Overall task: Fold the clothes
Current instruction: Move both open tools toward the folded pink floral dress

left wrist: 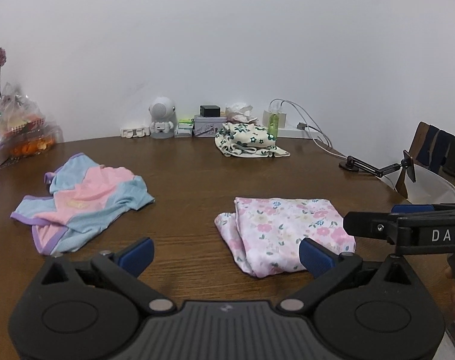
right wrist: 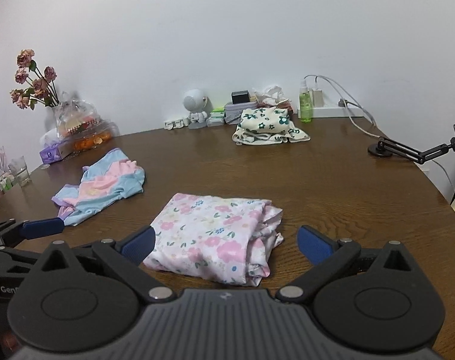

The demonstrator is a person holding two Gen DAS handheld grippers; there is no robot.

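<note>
Right wrist view: your right gripper & left gripper both spread, holding nothing. Pink floral cloth lies folded on table near you; loose right-side layers may snag a finger and spill the fold.

the left gripper hovers with fingers spread wide over the table, a folded pink floral garment ahead right, a crumpled pink-and-blue garment ahead left.
</note>
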